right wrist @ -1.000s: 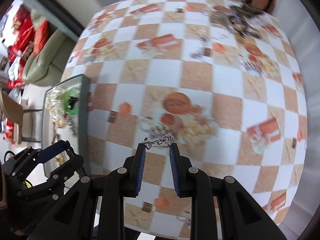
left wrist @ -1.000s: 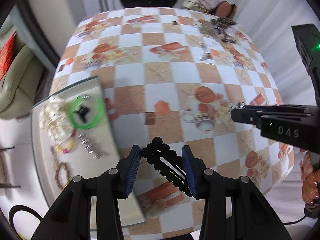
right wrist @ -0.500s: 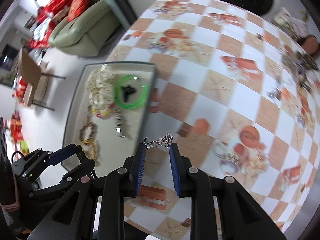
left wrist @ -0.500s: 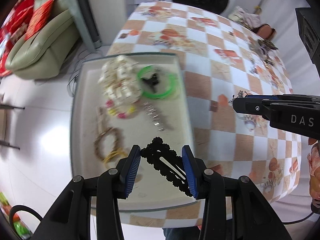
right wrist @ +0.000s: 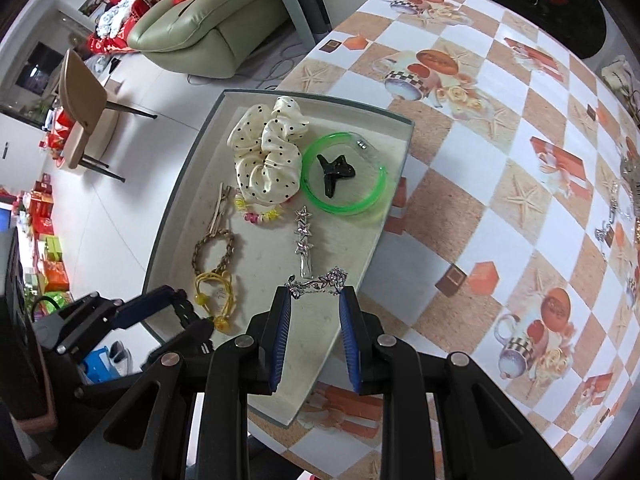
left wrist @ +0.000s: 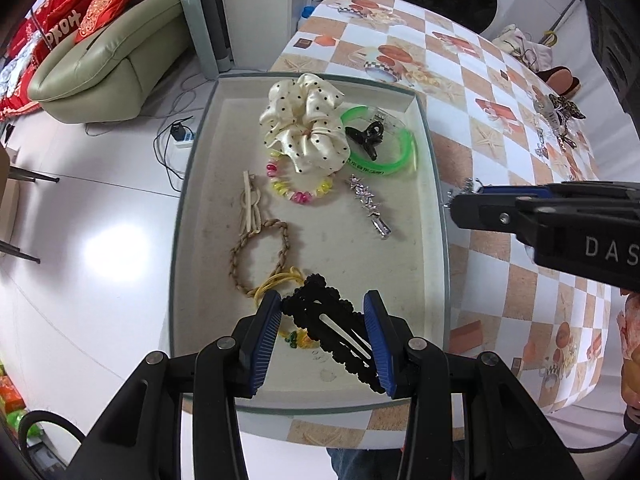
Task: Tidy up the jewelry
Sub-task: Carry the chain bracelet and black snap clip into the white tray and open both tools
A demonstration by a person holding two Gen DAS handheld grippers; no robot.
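My left gripper [left wrist: 322, 330] is shut on a black scalloped hair clip [left wrist: 332, 328] and holds it over the near end of the cream tray [left wrist: 400, 248]. My right gripper [right wrist: 315, 312] is shut on a silver jewelled piece [right wrist: 317, 282], above the tray's right edge [right wrist: 384, 224]; it also shows in the left wrist view [left wrist: 466, 192]. In the tray lie a dotted cream scrunchie [left wrist: 304, 122], a green bangle [left wrist: 384, 148] with a black claw clip [left wrist: 366, 138], a silver star clip [left wrist: 368, 206], a beaded bracelet [left wrist: 298, 192], a braided band [left wrist: 260, 256] and yellow ties [right wrist: 214, 294].
The tray sits at the left corner of a table with a checked orange and white cloth [right wrist: 500, 160]. More jewelry is piled at the far right of the table [left wrist: 560, 120]. A green sofa [left wrist: 104, 52] and a chair [right wrist: 80, 108] stand on the floor beyond.
Both grippers have swung left from over the table middle to above the tray, each still holding its piece. The tray now fills both views.
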